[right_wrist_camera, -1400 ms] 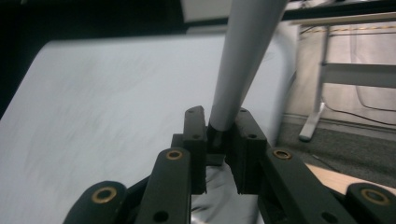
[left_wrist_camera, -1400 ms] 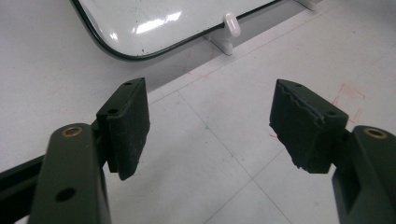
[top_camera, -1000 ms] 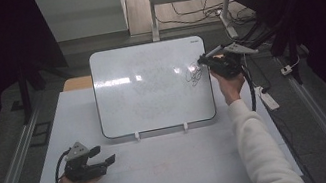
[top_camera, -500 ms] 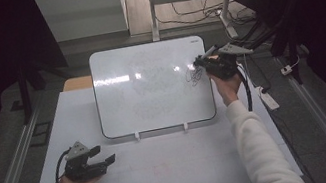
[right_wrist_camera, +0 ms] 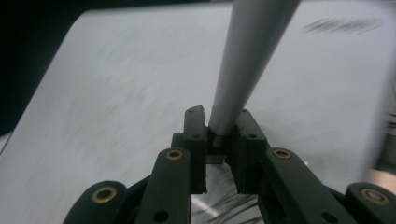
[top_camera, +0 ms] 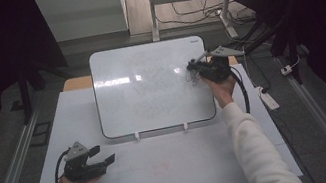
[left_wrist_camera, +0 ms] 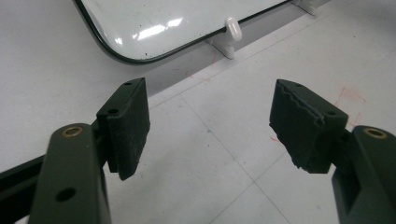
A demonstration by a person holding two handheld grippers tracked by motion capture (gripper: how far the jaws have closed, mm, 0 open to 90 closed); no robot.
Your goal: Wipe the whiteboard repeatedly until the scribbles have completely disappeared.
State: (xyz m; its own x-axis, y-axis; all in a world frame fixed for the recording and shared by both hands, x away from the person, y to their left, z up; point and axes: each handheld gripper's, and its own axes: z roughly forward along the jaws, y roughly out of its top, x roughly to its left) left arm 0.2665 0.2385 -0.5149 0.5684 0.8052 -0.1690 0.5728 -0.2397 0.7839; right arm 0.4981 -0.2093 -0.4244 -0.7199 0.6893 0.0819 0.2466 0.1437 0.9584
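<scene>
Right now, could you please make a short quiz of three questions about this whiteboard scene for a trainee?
1. True or false: the left gripper holds a marker.
2. What does the right gripper clamp? A) a grey marker B) a sponge C) a cup
3. Fill in: the marker tip is at the ____ edge of the whiteboard in the high view.

Key: 1 false, its jaws stand open over the table. 2 A. 3 right.
</scene>
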